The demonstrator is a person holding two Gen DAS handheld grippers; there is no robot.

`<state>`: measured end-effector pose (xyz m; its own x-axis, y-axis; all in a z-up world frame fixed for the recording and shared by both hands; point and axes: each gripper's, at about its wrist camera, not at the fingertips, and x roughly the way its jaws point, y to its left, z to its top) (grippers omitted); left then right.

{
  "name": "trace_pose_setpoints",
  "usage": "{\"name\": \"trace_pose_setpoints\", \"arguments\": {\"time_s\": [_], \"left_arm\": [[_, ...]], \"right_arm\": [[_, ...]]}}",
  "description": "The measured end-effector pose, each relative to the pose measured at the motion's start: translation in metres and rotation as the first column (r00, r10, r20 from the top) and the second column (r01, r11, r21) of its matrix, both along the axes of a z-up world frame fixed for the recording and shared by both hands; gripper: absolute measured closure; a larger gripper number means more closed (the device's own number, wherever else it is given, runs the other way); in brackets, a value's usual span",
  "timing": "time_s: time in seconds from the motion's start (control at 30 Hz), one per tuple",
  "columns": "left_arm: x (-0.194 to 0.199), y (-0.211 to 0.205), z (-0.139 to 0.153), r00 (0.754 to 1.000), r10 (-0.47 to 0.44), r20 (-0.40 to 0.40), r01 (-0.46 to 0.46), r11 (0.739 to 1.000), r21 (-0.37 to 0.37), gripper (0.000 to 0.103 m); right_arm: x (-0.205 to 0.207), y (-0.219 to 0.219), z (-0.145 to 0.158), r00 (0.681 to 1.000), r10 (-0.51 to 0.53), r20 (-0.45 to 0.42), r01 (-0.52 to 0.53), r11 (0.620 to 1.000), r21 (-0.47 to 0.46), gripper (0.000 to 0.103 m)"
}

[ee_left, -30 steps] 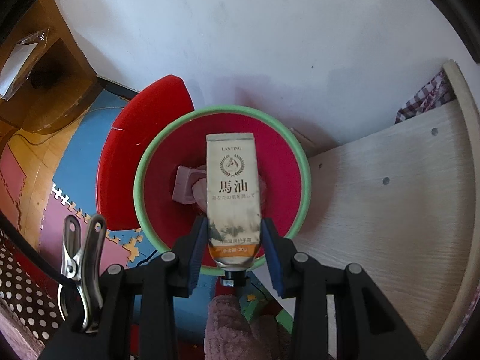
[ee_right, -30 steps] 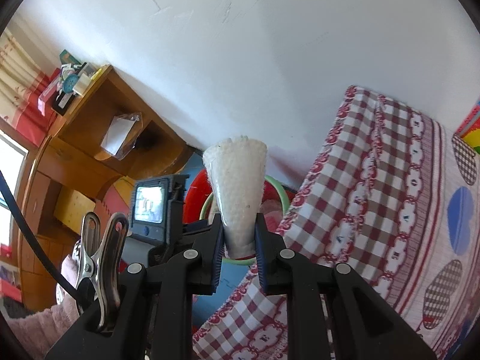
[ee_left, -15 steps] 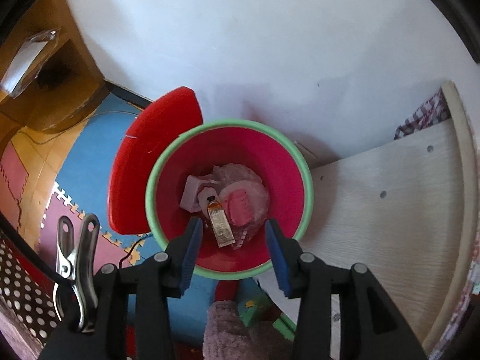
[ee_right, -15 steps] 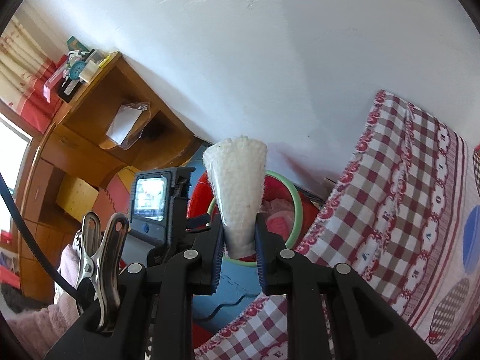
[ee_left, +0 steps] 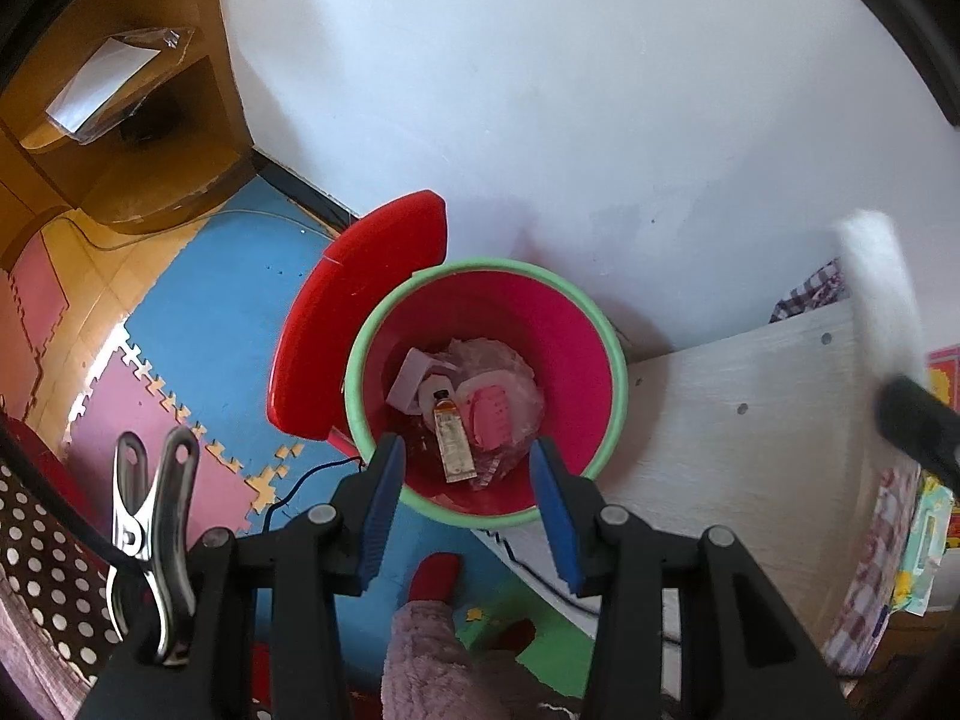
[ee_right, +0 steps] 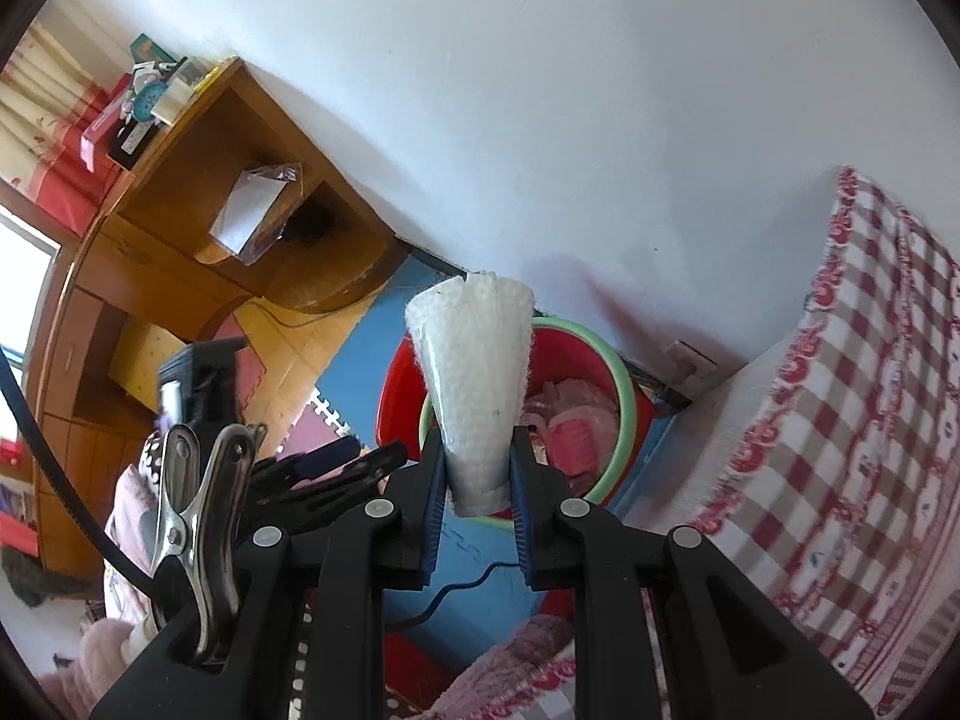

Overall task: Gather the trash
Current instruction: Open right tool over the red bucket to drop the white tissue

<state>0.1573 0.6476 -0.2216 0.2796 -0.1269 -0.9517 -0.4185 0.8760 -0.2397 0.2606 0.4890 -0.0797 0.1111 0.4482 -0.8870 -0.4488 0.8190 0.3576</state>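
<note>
Currently listed: left gripper point(ee_left: 474, 504), jaws apart and holding nothing, above the round red plastic bin with green rim point(ee_left: 618, 354); a small cream tube with orange band point(ee_left: 451, 439) lies inside among pink wrappers. Right gripper point(ee_right: 477, 495), jaws clamped on a white foam cone-shaped wrapper point(ee_right: 474, 384), hangs short of the bin. Step in hand, by judgement: delivering the wrapper; next it must travel over the rim before release.

1 bin point(ee_left: 602, 324), 1 red lid point(ee_left: 354, 312), 1 tube point(ee_left: 453, 441), 1 foam cone point(ee_right: 474, 384), 2 hand-held grippers.
</note>
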Motion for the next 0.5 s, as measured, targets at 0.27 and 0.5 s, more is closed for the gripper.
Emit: {"name": "trace_pose_setpoints", "arguments": {"time_s": [0.27, 0.5], "left_arm": [[-0.008, -0.001, 0.012, 1.0, -0.014, 0.022, 0.014, 1.0, 0.002, 0.058], [-0.012, 0.001, 0.022, 0.999, -0.012, 0.035, 0.012, 1.0, 0.009, 0.058]], "right_arm": [[0.009, 0.013, -0.018, 1.0, -0.02, 0.007, 0.02, 0.998, -0.056, 0.06], [0.008, 0.011, -0.018, 1.0, -0.024, 0.015, 0.025, 0.998, -0.053, 0.056]]}}
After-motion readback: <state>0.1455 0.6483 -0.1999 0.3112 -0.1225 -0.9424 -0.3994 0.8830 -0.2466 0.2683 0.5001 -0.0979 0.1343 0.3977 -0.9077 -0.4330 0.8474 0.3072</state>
